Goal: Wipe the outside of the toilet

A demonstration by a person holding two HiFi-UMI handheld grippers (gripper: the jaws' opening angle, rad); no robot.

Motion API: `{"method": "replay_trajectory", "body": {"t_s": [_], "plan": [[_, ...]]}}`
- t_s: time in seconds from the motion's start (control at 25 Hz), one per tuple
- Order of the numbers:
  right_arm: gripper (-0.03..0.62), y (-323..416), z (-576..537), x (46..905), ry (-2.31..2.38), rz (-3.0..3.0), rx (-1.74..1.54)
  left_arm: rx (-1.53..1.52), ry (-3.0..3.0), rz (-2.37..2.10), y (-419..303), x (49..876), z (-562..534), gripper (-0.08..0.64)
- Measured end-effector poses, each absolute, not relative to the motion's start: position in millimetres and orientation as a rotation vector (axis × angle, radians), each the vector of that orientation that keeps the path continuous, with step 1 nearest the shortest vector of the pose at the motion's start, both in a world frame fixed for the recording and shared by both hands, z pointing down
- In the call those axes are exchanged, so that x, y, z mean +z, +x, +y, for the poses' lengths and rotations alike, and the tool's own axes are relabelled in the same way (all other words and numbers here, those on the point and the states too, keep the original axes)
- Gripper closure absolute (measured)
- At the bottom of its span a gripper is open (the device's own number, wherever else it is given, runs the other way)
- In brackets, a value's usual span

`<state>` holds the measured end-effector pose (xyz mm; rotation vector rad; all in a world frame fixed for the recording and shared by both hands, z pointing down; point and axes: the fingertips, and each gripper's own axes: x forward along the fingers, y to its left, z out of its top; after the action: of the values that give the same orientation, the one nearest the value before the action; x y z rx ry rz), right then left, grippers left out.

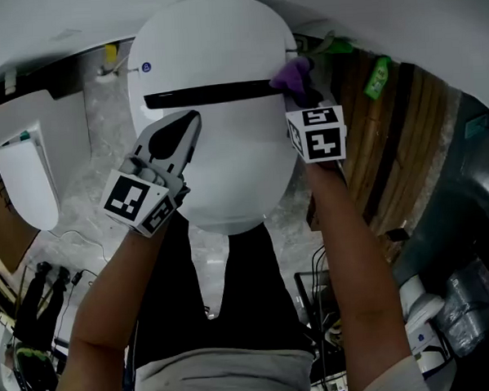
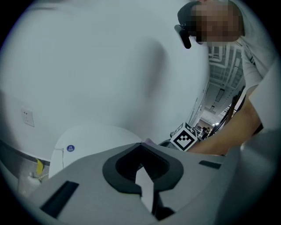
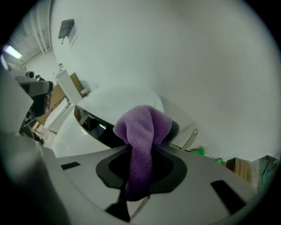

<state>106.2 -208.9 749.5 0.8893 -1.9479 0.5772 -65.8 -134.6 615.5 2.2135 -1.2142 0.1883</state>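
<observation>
Overhead, in the head view, the left gripper (image 1: 190, 120) hangs over the left half of the closed toilet (image 1: 218, 163), its dark-padded jaws drawn together to a point with nothing between them. The right gripper (image 1: 303, 100) is clamped on a purple cloth (image 1: 294, 73), which sits at the right end of the dark slot (image 1: 206, 94) across the smooth, white, oval toilet. A small round blue sticker (image 1: 145, 67) lies at the rear left; its print is too small to read. In the left gripper view, the left gripper (image 2: 141, 147) shows its jaws meeting and empty, with the toilet (image 2: 88, 138), the blue sticker (image 2: 70, 148) and the other gripper's black-and-white marker cube (image 2: 183, 137) beyond. In the right gripper view, the right gripper (image 3: 140, 151) pinches the fleecy, bunched purple cloth (image 3: 142, 125), which bulges above the jaws in front of the glossy toilet (image 3: 125, 96).
</observation>
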Motion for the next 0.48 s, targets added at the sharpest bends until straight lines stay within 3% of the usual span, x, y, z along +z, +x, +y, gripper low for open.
{"method": "replay_trajectory", "body": {"t_s": [0.48], "plan": [[0.515,90,-284,734,1.095,-1.936,0.605,0.128,2.158,-1.301,-156,616,-115,0.554]]}}
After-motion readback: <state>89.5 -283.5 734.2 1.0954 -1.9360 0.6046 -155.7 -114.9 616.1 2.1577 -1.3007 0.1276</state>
